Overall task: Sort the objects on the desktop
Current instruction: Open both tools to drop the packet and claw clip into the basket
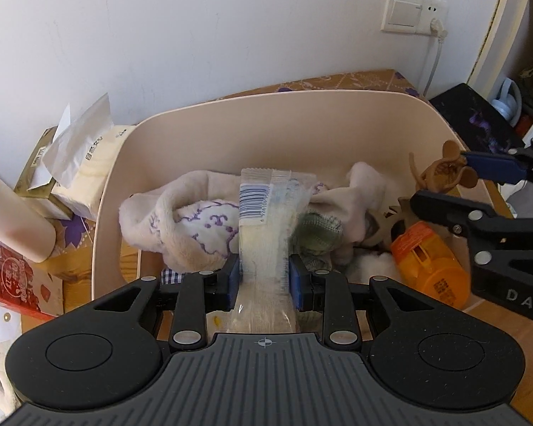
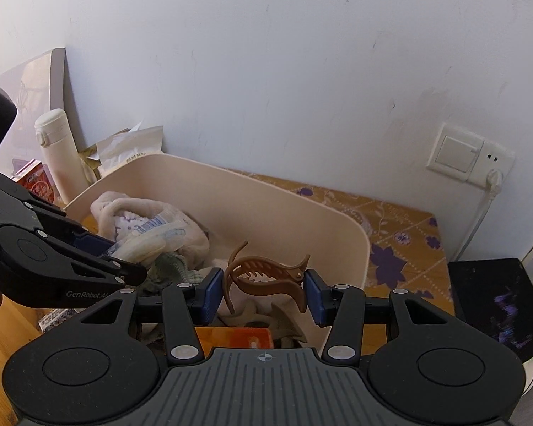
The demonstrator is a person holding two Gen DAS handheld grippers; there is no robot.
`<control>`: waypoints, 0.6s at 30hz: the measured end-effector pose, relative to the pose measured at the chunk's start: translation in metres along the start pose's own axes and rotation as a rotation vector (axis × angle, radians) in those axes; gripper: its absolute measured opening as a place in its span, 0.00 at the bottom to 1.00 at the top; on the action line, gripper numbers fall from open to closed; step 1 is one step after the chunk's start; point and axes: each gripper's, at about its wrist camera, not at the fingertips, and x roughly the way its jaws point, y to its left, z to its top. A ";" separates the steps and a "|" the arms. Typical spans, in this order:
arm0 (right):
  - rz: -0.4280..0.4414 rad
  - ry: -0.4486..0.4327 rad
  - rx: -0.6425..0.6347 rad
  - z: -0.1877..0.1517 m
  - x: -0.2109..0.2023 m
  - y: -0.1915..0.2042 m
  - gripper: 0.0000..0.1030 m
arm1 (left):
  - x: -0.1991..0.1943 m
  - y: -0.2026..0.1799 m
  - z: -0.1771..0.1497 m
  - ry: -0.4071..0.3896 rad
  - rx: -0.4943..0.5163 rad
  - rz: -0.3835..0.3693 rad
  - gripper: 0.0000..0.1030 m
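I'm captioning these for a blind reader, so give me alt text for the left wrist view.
The left gripper pinches a clear plastic packet over a beige bin of soft cloth and an orange container. At right, the right gripper holds a brown hair claw.

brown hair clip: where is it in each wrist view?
Left wrist view: hair clip at right edge, held by the right tool above the bin.
Right wrist view: hair clip at centre, between the blue pads.
Shared landmark: beige bin.
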 end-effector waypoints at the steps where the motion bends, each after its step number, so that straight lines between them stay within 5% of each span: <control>1: 0.002 0.004 0.003 0.000 0.001 0.001 0.47 | -0.001 0.001 0.000 -0.002 -0.002 -0.002 0.32; 3: 0.002 0.010 0.013 -0.001 0.002 0.002 0.54 | -0.005 0.002 -0.001 -0.009 -0.011 -0.007 0.41; 5: 0.003 0.011 0.019 -0.003 0.000 0.003 0.56 | -0.009 0.003 -0.003 -0.016 -0.016 -0.003 0.64; 12: -0.021 0.003 0.032 -0.007 -0.010 0.007 0.78 | -0.020 0.004 -0.006 -0.043 0.000 0.016 0.68; 13: -0.203 0.001 0.131 -0.006 -0.009 0.006 0.81 | -0.021 0.004 -0.007 -0.042 0.001 0.017 0.69; 18: -0.223 -0.006 0.171 -0.008 -0.019 0.007 0.95 | -0.028 0.010 -0.013 -0.043 0.001 0.027 0.70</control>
